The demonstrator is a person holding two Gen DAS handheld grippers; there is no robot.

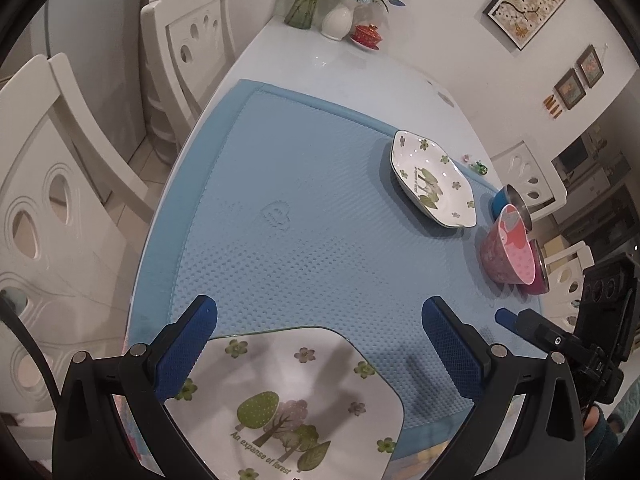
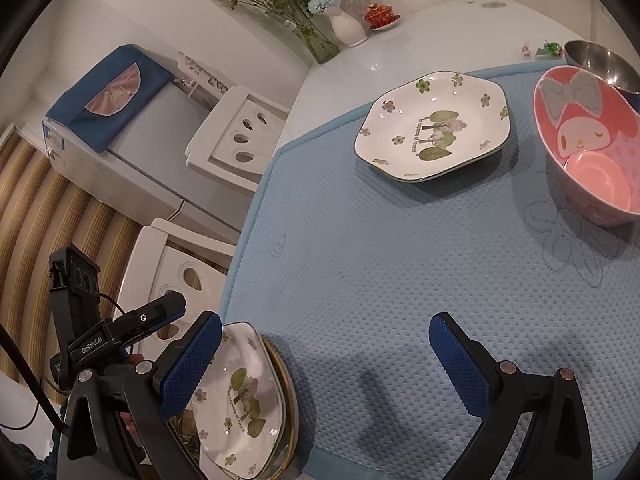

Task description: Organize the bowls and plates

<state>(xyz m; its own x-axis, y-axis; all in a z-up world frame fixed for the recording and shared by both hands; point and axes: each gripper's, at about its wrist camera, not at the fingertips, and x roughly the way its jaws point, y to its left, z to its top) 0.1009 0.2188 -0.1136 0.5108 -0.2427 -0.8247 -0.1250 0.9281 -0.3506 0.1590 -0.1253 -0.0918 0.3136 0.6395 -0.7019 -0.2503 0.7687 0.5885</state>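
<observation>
A white flowered plate (image 1: 288,400) lies at the near edge of the blue mat (image 1: 304,208), resting on a gold-rimmed glass dish (image 2: 291,408). My left gripper (image 1: 320,324) stands open over it, one finger on each side, not touching it. A second matching plate (image 1: 432,178) (image 2: 434,138) sits at the far right of the mat. Beside it a pink cartoon bowl (image 2: 592,148) (image 1: 508,252) rests inside a purple bowl (image 1: 536,280), with a steel bowl (image 2: 600,64) behind. My right gripper (image 2: 324,324) is open above bare mat, right of the near plate (image 2: 240,400).
White chairs (image 1: 188,44) (image 2: 236,132) line the table's left side. A glass vase (image 1: 304,0), a white vase (image 2: 349,28) and a red lidded cup (image 2: 380,16) stand at the far end. Small figurines (image 2: 546,50) sit near the steel bowl.
</observation>
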